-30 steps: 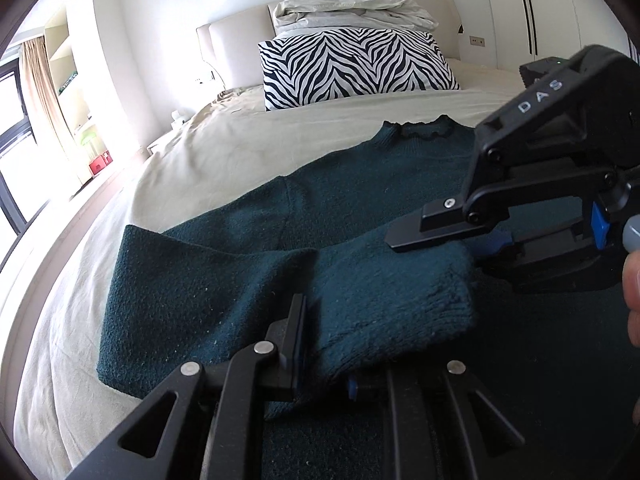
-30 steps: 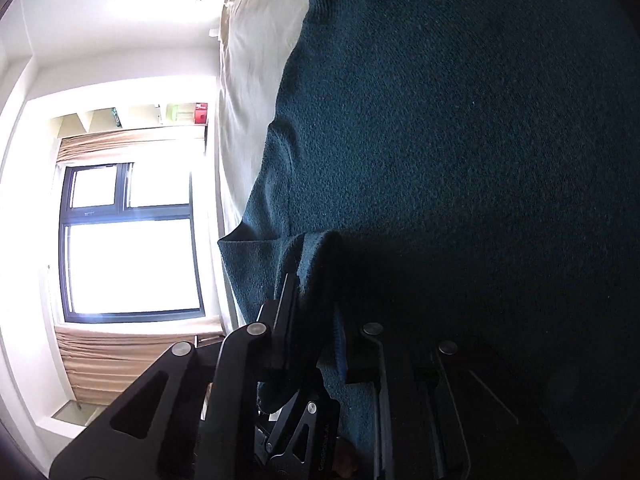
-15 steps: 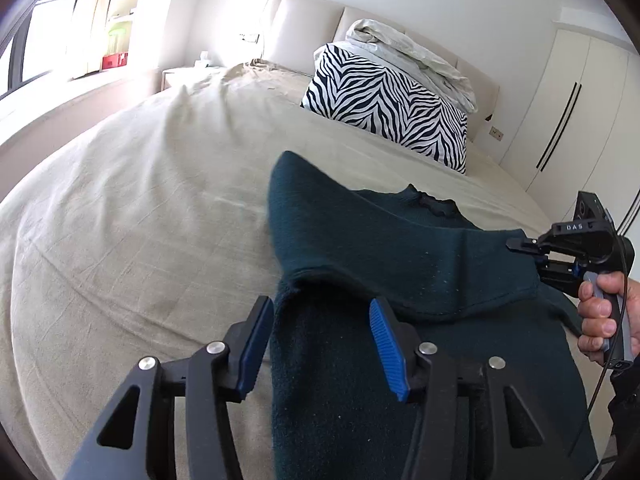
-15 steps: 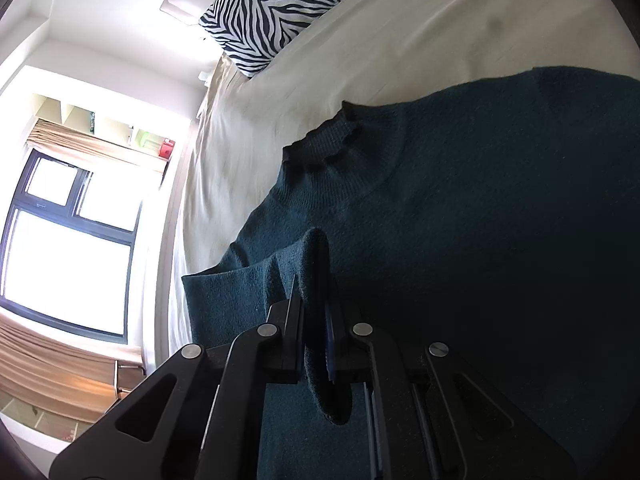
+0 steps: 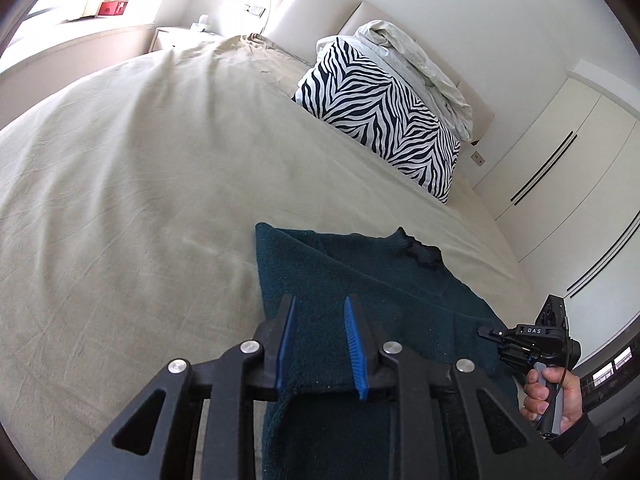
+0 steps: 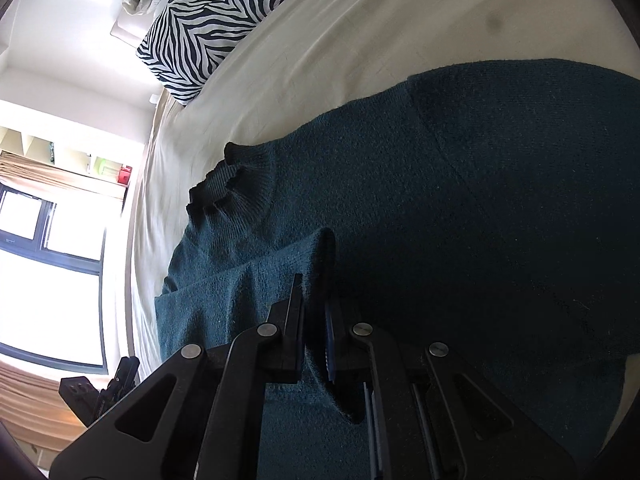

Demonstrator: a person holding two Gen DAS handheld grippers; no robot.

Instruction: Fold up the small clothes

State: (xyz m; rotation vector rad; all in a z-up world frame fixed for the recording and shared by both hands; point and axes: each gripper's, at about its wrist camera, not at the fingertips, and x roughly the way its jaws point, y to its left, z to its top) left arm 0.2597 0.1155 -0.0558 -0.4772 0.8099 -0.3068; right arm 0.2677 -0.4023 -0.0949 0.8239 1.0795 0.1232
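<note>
A dark teal sweater (image 5: 360,280) is being pinched by the right gripper (image 6: 316,320) on a beige bed (image 5: 140,160); the left gripper (image 5: 320,340), jaws just narrowed, is being held apart above the knit.

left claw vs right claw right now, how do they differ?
Left claw: pads apart, just been closing, sweater in the gap, no visible pinch. Right claw: shut on a sweater fold. Left claw's blue pads show; right claw's are mostly buried in knit. Shared: both black, both over the sweater.

Sweater (image 5: 360,280) on bed (image 5: 140,180), pillow (image 5: 380,116) behind, by headboard (image 5: 320,20)
</note>
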